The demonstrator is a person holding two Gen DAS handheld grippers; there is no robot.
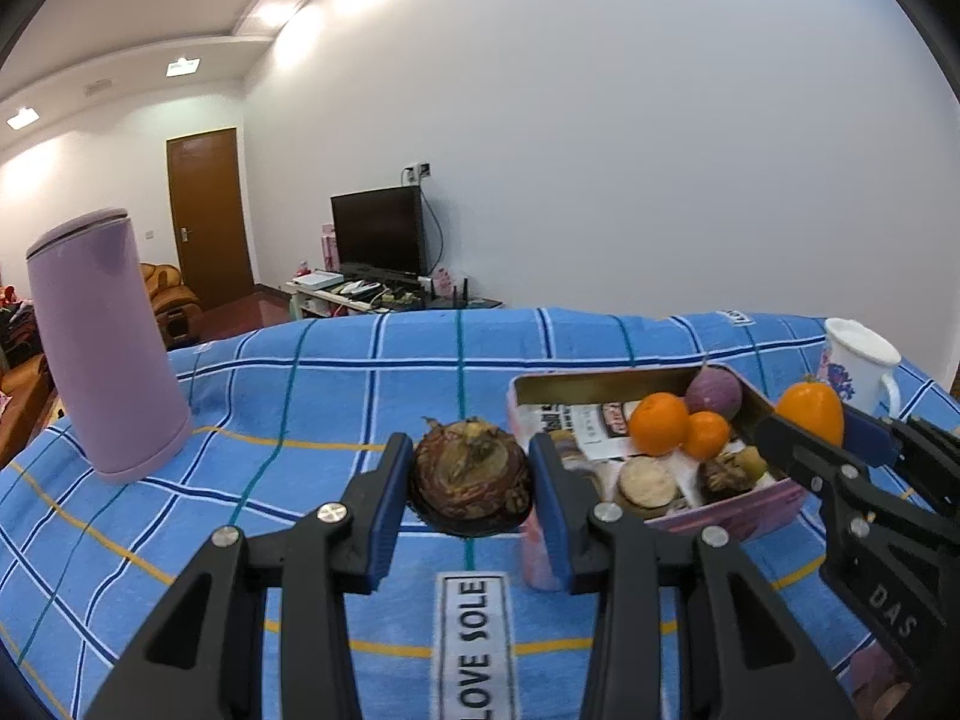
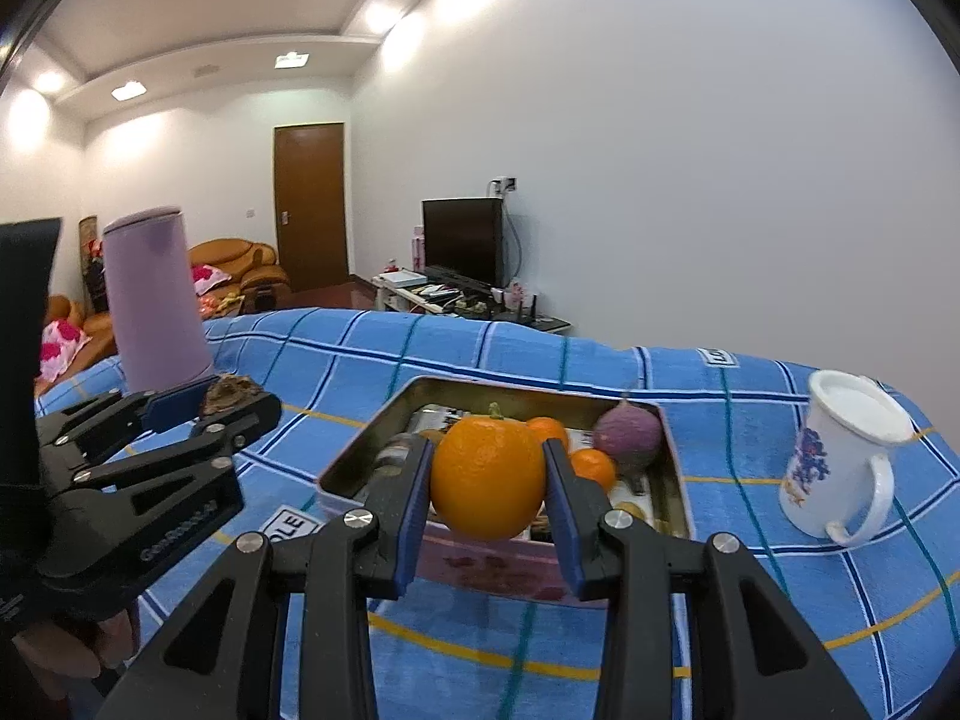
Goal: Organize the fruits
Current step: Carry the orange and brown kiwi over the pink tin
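Observation:
My left gripper [image 1: 471, 483] is shut on a dark brown-purple round fruit [image 1: 471, 474] and holds it just above the blue cloth, left of the metal tin [image 1: 600, 381]. My right gripper [image 2: 487, 483] is shut on a large orange [image 2: 487, 477] and holds it over the tin's near edge [image 2: 372, 432]. The tin holds two small oranges [image 1: 657, 423], a purple round fruit [image 2: 627, 438], packets and small brown items. In the left wrist view the right gripper [image 1: 810, 420] with its orange [image 1: 810, 408] shows at the right. In the right wrist view the left gripper [image 2: 210, 399] shows at the left.
A tall lilac canister [image 1: 105, 342] stands on the blue checked cloth [image 1: 300, 396] at the left. A white mug with a blue flower print [image 2: 840, 456] stands right of the tin. A TV, a door and a sofa lie beyond the table.

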